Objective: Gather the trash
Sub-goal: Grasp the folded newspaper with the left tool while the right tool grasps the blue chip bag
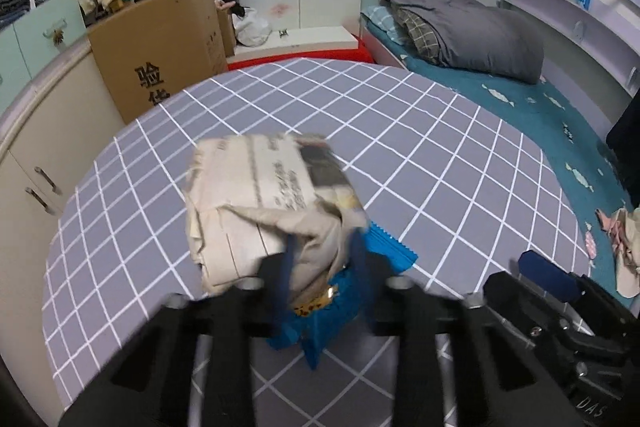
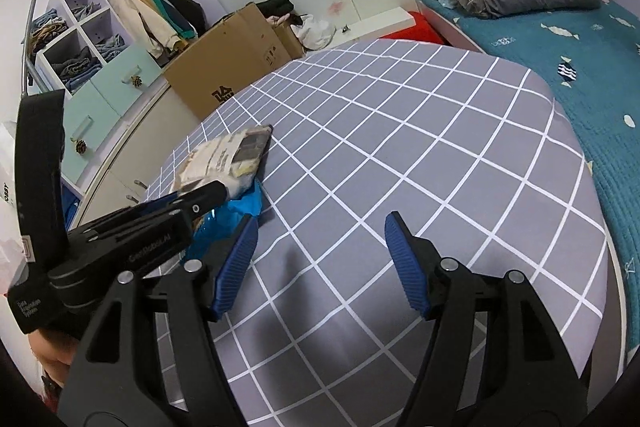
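A crumpled newspaper wad (image 1: 256, 211) is held at its near end between the blue pads of my left gripper (image 1: 324, 259), which is shut on it. A blue snack wrapper (image 1: 320, 311) lies under and behind the wad on the grey checked table (image 1: 460, 163). In the right wrist view the newspaper wad (image 2: 228, 159) and the blue wrapper (image 2: 228, 219) show at the left with the left gripper's black body over them. My right gripper (image 2: 320, 251) is open and empty over the table, to the right of the trash.
A brown cardboard box (image 1: 160, 47) stands beyond the table's far left edge, next to white cupboards (image 1: 36, 147). A bed with a teal cover (image 1: 552, 131) and a grey duvet (image 1: 464, 27) runs along the right. Clothes hang at the back left.
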`<state>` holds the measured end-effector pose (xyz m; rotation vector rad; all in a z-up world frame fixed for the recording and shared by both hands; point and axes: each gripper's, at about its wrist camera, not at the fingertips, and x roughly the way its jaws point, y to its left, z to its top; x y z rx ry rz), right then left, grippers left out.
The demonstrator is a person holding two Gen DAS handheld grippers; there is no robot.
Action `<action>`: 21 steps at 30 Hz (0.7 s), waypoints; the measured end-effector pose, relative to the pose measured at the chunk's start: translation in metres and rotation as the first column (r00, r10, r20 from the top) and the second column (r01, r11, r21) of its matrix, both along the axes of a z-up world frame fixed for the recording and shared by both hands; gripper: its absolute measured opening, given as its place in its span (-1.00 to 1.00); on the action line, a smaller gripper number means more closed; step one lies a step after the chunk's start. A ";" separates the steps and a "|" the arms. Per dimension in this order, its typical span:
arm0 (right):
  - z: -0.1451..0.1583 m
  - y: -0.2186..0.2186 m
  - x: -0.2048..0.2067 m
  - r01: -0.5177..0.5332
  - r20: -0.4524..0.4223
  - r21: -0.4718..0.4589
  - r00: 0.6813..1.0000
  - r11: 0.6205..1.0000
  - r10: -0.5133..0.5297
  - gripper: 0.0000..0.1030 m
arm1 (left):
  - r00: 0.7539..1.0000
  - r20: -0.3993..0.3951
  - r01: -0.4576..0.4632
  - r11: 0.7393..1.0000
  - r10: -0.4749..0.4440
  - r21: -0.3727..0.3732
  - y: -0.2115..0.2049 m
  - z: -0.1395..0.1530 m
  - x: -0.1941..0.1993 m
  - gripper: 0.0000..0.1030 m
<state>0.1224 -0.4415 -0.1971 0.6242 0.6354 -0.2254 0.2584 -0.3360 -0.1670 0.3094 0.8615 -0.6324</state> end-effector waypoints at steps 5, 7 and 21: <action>0.001 0.005 0.004 -0.014 -0.013 -0.019 1.000 1.000 0.014 0.28 | 0.997 0.038 -0.064 0.996 0.066 -0.065 0.017 0.012 -0.003 -0.96; 0.002 0.008 0.006 -0.018 -0.015 -0.024 1.000 1.000 0.017 0.29 | 0.993 0.070 -0.092 0.991 0.099 -0.094 0.031 0.021 -0.006 -0.96; 0.002 0.040 0.067 -0.089 -0.063 0.006 0.994 0.996 0.089 0.35 | 0.950 0.185 -0.238 0.967 0.251 -0.094 0.096 0.041 -0.009 -0.96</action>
